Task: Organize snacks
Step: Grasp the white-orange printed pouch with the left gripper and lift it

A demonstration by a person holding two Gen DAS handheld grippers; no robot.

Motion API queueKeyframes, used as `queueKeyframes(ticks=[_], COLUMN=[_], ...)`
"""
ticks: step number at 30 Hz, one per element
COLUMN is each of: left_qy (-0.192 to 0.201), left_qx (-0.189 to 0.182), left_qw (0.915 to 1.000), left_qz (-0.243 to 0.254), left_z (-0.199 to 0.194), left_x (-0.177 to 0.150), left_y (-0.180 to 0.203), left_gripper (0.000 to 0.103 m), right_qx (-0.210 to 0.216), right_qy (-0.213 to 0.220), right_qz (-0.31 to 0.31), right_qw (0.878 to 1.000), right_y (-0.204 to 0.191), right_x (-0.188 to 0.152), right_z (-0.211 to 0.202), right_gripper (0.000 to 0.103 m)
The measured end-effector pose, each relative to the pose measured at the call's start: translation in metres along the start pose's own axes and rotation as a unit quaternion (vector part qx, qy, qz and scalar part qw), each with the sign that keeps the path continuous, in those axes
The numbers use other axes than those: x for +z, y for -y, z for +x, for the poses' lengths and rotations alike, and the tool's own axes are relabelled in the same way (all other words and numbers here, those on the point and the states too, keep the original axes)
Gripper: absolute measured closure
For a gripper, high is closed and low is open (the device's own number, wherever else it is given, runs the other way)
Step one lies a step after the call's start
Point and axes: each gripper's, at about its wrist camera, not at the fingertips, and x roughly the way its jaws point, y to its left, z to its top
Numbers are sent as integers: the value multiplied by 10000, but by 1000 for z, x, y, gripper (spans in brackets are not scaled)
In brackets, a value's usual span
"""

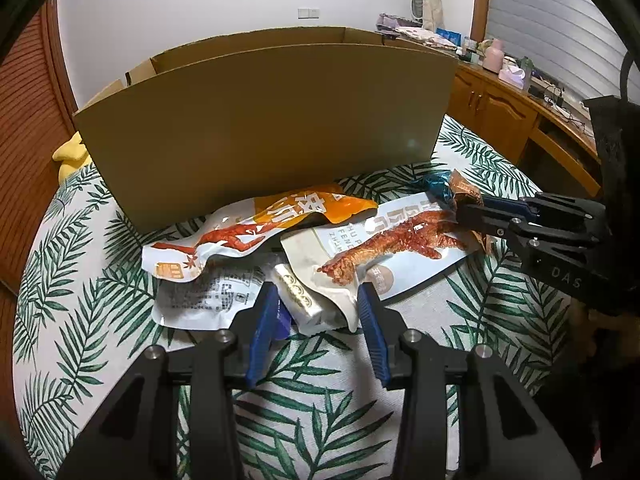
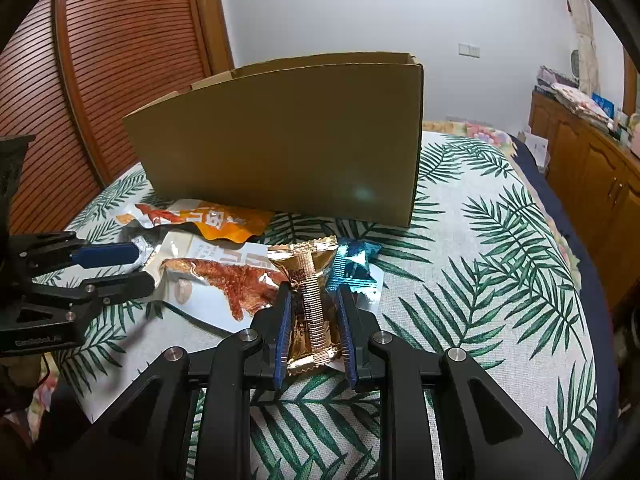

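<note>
An open cardboard box (image 1: pixel 260 132) stands on the leaf-print cloth, also in the right wrist view (image 2: pixel 288 148). In front of it lies a heap of snack bags: an orange-and-white chicken-feet bag (image 1: pixel 248 228), a white chicken-feet bag (image 1: pixel 400 240) and a small white bar pack (image 1: pixel 298 296). My left gripper (image 1: pixel 316 300) is open, its fingers either side of the bar pack. My right gripper (image 2: pixel 312 304) is shut on a gold-brown wrapped snack (image 2: pixel 310 300); a blue wrapped snack (image 2: pixel 352 264) lies just beyond it. The right gripper shows in the left wrist view (image 1: pixel 472 212).
A wooden louvred door (image 2: pixel 120 60) is at the left. Wooden cabinets (image 1: pixel 500 112) with clutter on top run along the right. A yellow soft item (image 1: pixel 70 156) lies left of the box. The cloth (image 2: pixel 500 260) stretches to the right of the snacks.
</note>
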Motion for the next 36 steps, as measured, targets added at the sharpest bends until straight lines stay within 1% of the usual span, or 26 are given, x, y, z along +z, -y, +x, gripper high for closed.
queueKeyframes(ticks=[4,9,11,13,16,18,20,24,27,28,29,31,33,34,36], left_qy=[112,218,178,48,-198,-346,-374,-404,-369,-290,-228,-117,-81,-79,-147], left_qx=[-178,-328,-330,-348,-523,-608,-625,-605,-702,-712,-700,-693,-715,-716,-827], left_qw=[9998,9991,9991,9991,9983,9972,9969,9963,9953,9949,9945,9924,9885,9856,9779], left_qz=[-28,146,195,217,184,250,302,464,554,647,744,1007,1331,1532,1915], left_z=[-7,-11,-8,-1,8,14,16,20,14,9,7,3,3,5,11], left_x=[-1,7,10,12,15,17,18,21,23,24,26,30,37,40,44], left_y=[1,10,12,14,15,19,22,31,36,39,42,48,55,59,64], left_gripper=[60,63,64,64,64,63,61,60,57,57,52,49,47,44,44], right_qx=[-3,-17,-19,-12,-8,-8,-15,-31,8,-4,-52,-97,-127,-142,-174], right_qy=[2,22,32,29,33,35,51,133,216,228,263,278,331,351,396], right_qz=[19,33,49,58,56,61,64,124,182,210,204,192,233,239,231], right_qw=[10000,10000,10000,10000,10000,10000,10000,9998,9996,9995,9994,9994,9991,9990,9988], right_y=[1,1,2,2,2,1,1,3,6,8,10,14,20,22,25], right_x=[1,1,1,1,1,1,1,0,0,0,1,2,4,5,5], right_z=[0,0,-1,0,-1,-1,-1,-5,-11,-14,-18,-23,-31,-35,-42], right_gripper=[83,83,83,83,83,83,83,83,83,83,83,83,83,83,83])
